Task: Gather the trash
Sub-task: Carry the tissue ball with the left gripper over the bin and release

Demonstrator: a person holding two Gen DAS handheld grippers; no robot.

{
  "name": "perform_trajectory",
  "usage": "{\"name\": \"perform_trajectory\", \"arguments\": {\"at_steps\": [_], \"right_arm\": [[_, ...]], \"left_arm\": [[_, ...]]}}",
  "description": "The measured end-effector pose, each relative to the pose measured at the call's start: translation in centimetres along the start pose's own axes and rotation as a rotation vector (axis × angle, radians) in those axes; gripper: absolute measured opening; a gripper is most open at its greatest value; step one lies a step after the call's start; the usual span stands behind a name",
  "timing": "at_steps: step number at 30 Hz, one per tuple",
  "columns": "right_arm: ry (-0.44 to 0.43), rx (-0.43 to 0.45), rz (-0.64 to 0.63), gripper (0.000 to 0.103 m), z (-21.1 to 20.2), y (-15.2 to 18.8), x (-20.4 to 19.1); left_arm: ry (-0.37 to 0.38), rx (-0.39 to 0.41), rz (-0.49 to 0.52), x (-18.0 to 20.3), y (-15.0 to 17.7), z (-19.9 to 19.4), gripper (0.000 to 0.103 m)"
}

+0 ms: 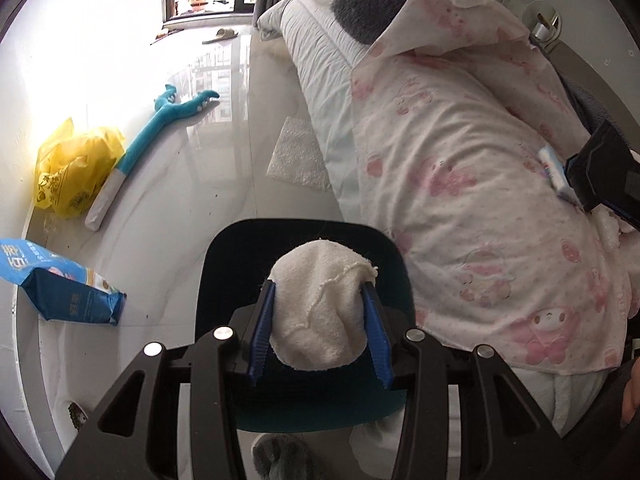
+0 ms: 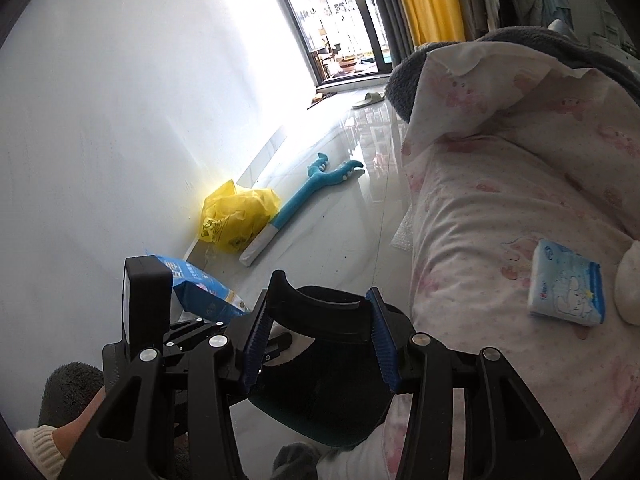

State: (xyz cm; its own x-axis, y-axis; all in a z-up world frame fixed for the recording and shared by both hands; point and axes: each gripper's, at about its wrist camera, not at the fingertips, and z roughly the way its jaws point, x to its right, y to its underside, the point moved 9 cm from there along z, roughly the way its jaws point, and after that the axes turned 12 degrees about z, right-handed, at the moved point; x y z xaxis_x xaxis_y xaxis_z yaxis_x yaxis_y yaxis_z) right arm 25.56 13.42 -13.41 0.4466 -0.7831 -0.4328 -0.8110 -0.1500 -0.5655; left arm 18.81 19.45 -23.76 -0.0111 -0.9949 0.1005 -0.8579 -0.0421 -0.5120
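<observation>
Together we worked over the black bin [image 1: 304,240] beside the bed's edge. Our left gripper [image 1: 320,312] clamped a wad of white cloth [image 1: 320,308] between its blue pads — the wad hung right above the bin's opening. Our right gripper [image 2: 320,332] pinched the bin's black rim [image 2: 316,300]. On the pink quilt [image 2: 500,220], near its right edge, lay a tissue packet [image 2: 566,284] — untouched.

each tool [image 1: 320,328] is black with ribbed blue pads [image 1: 262,328], silver bolts, and a cream sleeve [image 2: 42,446].
</observation>
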Motion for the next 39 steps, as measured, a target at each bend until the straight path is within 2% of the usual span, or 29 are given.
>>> {"name": "perform_trajectory", "arguments": {"at_steps": [3, 6, 10, 15, 21, 39], "right_arm": [[0.011, -0.039, -0.007, 0.048, 1.8, 0.7, -0.5], [0.027, -0.080, -0.005, 0.048, 3.6, 1.5, -0.5], [0.043, -0.131, -0.005, 0.048, 6.0, 2.7, -0.6], [0.072, -0.184, -0.013, 0.048, 8.6, 4.2, -0.4], [0.099, -0.232, -0.002, 0.048, 10.6, 5.6, 0.3], [0.124, -0.367, -0.026, 0.048, 16.3, 10.0, -1.1]], "left_arm": [[0.004, -0.045, -0.021, -1.0, 1.3, 0.8, 0.053], [0.001, -0.065, -0.037, -1.9, 2.1, 1.0, 0.070], [-0.006, -0.075, -0.058, -3.3, 2.9, 0.6, 0.083], [-0.038, -0.068, -0.081, -5.3, 3.7, -0.3, 0.088], [-0.046, -0.006, -0.134, -7.8, 3.9, -2.2, 0.092], [-0.071, 0.248, -0.124, -9.4, 1.4, -9.1, 0.094]]}}
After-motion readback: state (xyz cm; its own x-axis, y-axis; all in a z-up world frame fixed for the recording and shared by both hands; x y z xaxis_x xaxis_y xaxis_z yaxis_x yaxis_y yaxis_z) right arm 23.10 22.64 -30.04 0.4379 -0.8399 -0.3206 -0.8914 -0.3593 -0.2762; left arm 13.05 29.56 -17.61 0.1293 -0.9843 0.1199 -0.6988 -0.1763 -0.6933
